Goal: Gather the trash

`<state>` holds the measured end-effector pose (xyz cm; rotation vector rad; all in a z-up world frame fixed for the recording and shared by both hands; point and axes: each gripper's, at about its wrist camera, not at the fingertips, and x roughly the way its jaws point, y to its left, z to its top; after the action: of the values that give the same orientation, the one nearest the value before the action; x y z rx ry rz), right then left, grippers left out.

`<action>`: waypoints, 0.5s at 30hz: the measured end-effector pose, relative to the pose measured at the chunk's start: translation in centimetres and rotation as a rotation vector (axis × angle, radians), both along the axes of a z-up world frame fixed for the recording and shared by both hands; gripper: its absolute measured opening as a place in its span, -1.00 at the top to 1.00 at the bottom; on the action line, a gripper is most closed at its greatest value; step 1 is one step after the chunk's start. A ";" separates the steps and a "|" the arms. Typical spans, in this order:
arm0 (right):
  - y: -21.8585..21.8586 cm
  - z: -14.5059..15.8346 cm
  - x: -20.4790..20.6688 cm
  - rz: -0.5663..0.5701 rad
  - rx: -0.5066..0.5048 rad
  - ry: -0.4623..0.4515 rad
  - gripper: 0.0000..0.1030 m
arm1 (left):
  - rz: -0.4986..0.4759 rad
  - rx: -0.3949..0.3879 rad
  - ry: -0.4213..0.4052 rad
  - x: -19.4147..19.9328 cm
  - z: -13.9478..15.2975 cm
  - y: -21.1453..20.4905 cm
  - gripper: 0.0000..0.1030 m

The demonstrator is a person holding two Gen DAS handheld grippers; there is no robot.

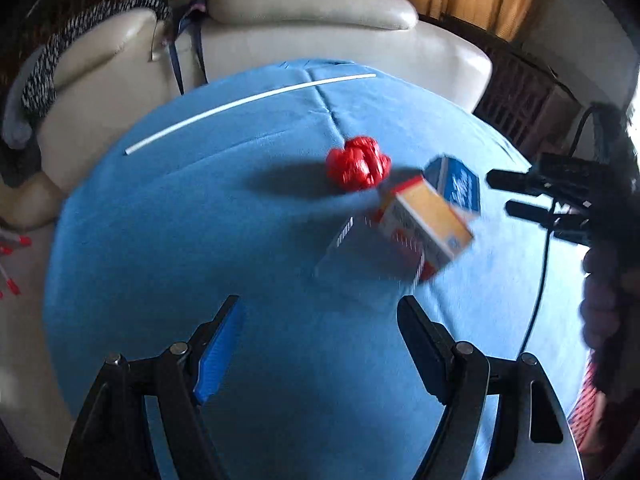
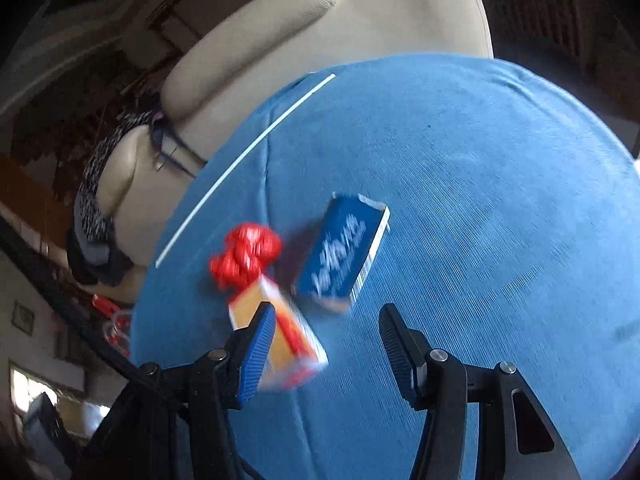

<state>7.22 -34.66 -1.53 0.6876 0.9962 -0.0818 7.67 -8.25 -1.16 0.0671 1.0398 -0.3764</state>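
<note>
Behind both empty, open tools (image 1: 320, 320) (image 2: 326, 320), the blurred orange box (image 2: 288, 336) is partly hidden.

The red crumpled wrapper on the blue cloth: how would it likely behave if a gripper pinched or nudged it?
The red crumpled wrapper looks like a shiny, foil-like wad, so it is probably very light and would crush under the pads rather than resist. Its lumpy shape suggests it would skid or tumble, not roll far, on the blue cloth. The glossy surface may slip.
</note>
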 end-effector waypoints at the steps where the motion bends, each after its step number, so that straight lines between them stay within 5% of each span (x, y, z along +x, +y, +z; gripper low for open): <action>1: -0.2 -0.4 1.2 -0.008 0.018 0.013 -0.13 | 0.013 -0.009 0.020 0.8 -0.1 -0.2 -0.53; 6: -0.5 -2.5 6.1 -0.051 0.028 0.136 -0.19 | 0.079 -0.070 0.141 4.3 -1.5 -1.2 -0.53; 15: 1.1 -3.2 9.3 -0.022 -0.190 0.226 -0.20 | 0.180 -0.121 0.246 6.5 -3.8 -2.4 -0.53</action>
<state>16.52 -33.56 -4.72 0.5217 1.1808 -0.2748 14.17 -10.64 -5.00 -0.1848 1.2523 -0.2872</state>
